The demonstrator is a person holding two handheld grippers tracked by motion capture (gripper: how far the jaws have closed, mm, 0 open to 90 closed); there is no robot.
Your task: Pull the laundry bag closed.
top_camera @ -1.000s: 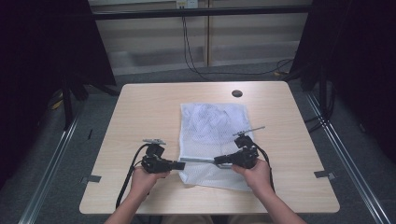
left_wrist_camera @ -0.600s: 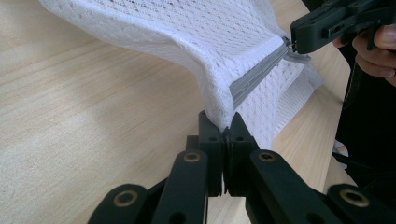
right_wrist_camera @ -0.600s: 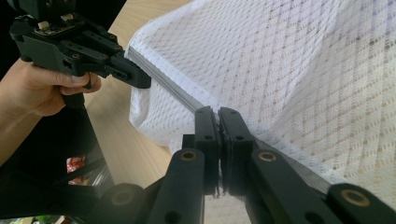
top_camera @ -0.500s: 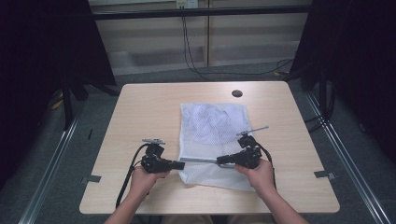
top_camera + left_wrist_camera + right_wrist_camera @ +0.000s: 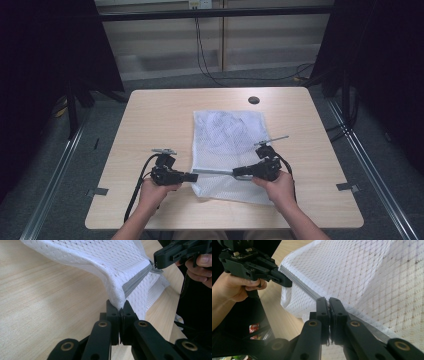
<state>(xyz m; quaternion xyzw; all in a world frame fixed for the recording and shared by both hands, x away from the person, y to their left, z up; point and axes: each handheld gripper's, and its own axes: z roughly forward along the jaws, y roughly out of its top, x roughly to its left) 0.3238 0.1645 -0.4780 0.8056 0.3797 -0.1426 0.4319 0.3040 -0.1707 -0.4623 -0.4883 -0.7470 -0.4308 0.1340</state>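
A lab: bare table [image 5: 150, 115], black curtains [image 5: 45, 60], floor rails [image 5: 55, 175].

Even, soft light falls from above on the pale wooden table [image 5: 150, 120], while black curtains at both sides stay dim. Shadows are faint. The high view is slightly soft and grainy. In both gripper views the near black jaws blur, and the white mesh laundry bag [image 5: 117, 262] glares lightly.
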